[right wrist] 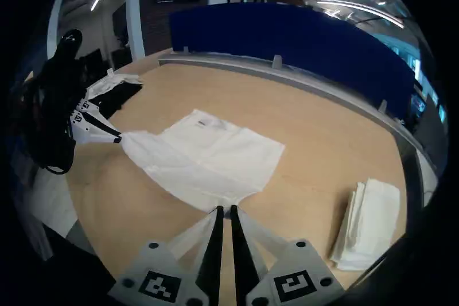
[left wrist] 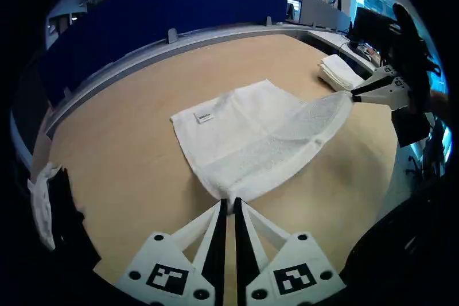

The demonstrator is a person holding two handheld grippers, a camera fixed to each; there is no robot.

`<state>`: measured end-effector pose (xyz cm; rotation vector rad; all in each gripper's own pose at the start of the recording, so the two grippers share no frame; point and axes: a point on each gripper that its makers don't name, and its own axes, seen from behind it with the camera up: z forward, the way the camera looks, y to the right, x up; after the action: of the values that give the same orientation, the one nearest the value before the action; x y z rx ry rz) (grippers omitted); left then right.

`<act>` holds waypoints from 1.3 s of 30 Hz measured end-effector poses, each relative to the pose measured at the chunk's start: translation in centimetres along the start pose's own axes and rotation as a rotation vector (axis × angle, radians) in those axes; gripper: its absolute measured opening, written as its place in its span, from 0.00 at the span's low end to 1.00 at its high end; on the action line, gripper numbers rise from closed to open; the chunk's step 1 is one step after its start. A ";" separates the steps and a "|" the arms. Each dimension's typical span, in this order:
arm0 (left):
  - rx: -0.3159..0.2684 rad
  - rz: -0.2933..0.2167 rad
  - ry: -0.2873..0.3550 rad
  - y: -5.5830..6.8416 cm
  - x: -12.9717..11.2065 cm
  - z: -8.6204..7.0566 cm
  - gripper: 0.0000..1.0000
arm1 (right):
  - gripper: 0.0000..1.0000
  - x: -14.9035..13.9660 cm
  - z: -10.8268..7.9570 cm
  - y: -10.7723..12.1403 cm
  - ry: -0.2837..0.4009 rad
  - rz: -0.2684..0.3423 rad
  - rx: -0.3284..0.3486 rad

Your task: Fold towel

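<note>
A white towel [left wrist: 252, 134] lies spread on the wooden table [left wrist: 132, 151], its near edge lifted off the surface. My left gripper [left wrist: 230, 202] is shut on one near corner of it. In the left gripper view the right gripper [left wrist: 352, 95] pinches the other lifted corner at the far right. In the right gripper view the towel [right wrist: 212, 159] stretches from my right gripper [right wrist: 225, 209], shut on its corner, to the left gripper [right wrist: 119, 136] at the left. A small label [left wrist: 203, 116] shows on the flat part.
A stack of folded white towels [left wrist: 339, 72] sits at the table's far right edge, also seen as folded towels [right wrist: 367, 223]. A blue partition [left wrist: 160, 13] runs along the table's back. White and dark cloth [left wrist: 49, 202] lies at the left edge. Monitors [left wrist: 370, 27] stand beyond.
</note>
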<state>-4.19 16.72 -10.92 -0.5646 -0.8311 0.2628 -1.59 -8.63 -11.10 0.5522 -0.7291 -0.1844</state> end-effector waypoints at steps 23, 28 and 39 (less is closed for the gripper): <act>-0.007 -0.031 -0.012 1.2 0.2 -2.2 0.09 | 0.09 0.9 -1.5 -0.1 -0.005 0.011 0.010; -0.002 -0.033 -0.013 0.7 0.9 -1.4 0.09 | 0.09 1.2 -0.8 0.5 -0.007 0.011 0.008; 0.014 -0.037 -0.025 -1.4 3.1 1.6 0.09 | 0.09 2.5 2.4 2.9 -0.007 0.028 -0.008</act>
<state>-3.39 17.49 -7.39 -0.5332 -0.8627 0.2421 -1.43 -8.04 -6.68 0.5333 -0.7422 -0.1634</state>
